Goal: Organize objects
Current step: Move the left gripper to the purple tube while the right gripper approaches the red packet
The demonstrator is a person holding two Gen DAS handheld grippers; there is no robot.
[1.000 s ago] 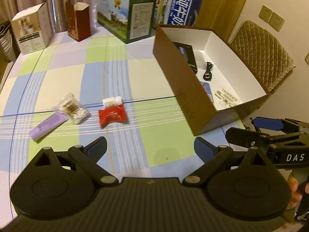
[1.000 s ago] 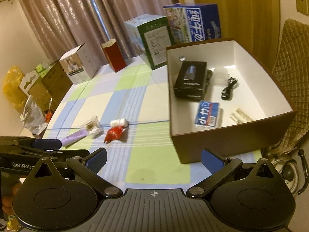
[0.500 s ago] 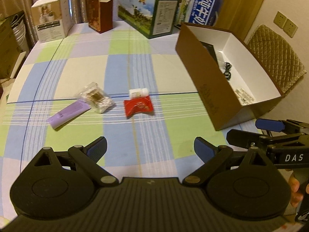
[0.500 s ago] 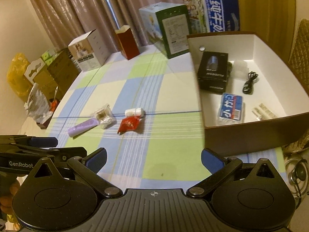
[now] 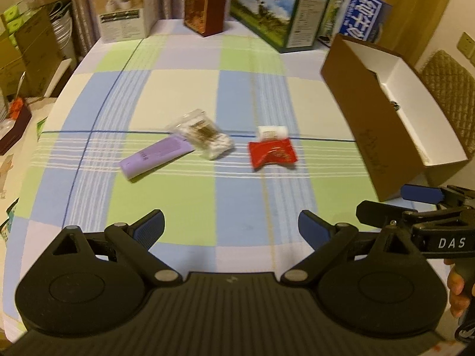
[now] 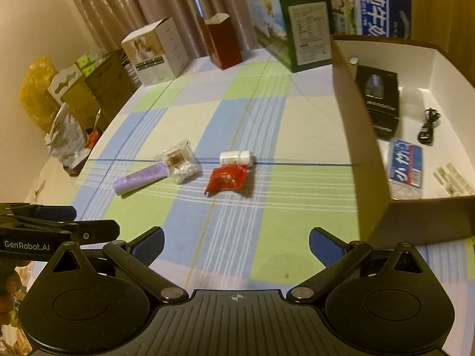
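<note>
Jaws of both grippers, left and right, gape wide and empty above the checked bench. Ahead lie a purple tube, swab bag, white bottle and red packet. A brown box sits right.

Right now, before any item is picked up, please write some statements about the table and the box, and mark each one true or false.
1. The left gripper is open and holds nothing. True.
2. The red packet lies inside the brown box. False: it lies on the tablecloth, outside the box.
3. The purple tube is left of the red packet in both views. True.
4. The right gripper is shut on the cotton swab bag. False: it is open, and the bag lies untouched on the table.
5. The blue packet is in the box. True.
</note>
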